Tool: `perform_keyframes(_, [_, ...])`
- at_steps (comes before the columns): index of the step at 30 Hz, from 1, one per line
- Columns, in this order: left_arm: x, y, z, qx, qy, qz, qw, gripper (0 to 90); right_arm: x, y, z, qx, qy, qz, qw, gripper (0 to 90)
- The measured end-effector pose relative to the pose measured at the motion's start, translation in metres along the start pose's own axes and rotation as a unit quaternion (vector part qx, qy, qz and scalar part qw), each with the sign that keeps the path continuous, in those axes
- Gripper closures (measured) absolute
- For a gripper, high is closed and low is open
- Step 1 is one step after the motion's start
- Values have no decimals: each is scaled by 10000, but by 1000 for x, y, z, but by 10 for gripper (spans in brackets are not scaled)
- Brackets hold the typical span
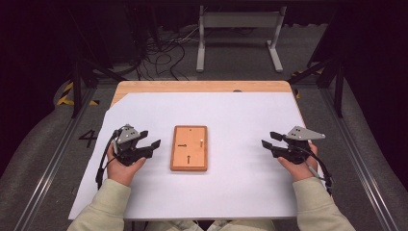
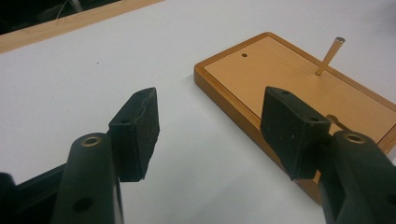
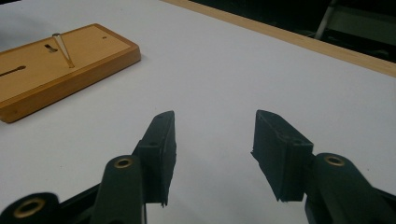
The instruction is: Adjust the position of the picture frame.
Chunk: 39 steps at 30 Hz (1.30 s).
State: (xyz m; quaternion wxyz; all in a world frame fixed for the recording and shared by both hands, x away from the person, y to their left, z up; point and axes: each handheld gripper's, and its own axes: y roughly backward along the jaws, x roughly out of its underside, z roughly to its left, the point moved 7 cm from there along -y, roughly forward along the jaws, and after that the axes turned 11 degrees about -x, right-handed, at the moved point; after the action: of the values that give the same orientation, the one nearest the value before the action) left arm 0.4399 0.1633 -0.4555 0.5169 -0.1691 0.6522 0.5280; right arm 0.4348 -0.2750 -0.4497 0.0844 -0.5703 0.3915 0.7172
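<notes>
A small wooden board (image 1: 189,148) lies flat in the middle of the white sheet, with slots and a hole in its top. One thin metal-tipped peg (image 1: 201,142) stands upright in it; the peg (image 2: 330,55) leans slightly in the left gripper view and the peg (image 3: 62,48) also appears at the far left of the right gripper view. My left gripper (image 1: 150,139) rests just left of the board (image 2: 299,84), open, nothing between its jaws. My right gripper (image 1: 270,140) sits well to the right of the board (image 3: 56,65), open and empty.
The white sheet (image 1: 240,115) covers a wooden table (image 1: 202,86) whose far edge shows bare. A white metal stand (image 1: 239,33) and loose cables (image 1: 163,50) lie on the floor beyond. Metal rails run along both sides of the table.
</notes>
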Motion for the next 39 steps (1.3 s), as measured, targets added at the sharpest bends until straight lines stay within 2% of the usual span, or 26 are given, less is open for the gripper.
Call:
perform_keyframes(4, [-1, -2, -1, 0, 131, 24, 9999, 374, -1, 1, 0, 76, 45, -11, 10000, 502])
perform_keyframes(8, [-2, -1, -1, 11, 86, -17, 10000, 365, -4, 3, 0, 92, 110, -95, 9999, 500])
perform_keyframes(11, [-3, 0, -1, 40, 143, -105, 9998, 351, -7, 5, 0, 71, 142, -244, 9996, 501])
perform_keyframes(13, [-3, 0, -2, 51, 155, -132, 9998, 345, -7, 6, -1, 125, 180, -242, 9995, 500])
perform_keyframes(32, [-4, 0, -2, 70, 222, -121, 9997, 342, -9, 6, 0, 98, 187, -291, 9994, 490])
perform_keyframes(35, [-4, -1, -1, 62, 220, -105, 9997, 343, -9, 5, 1, 95, 187, -291, 9994, 490])
perform_keyframes(39, [-8, -2, 0, -7, 391, 54, 9992, 368, -9, 5, 1, 93, 158, -286, 9994, 490])
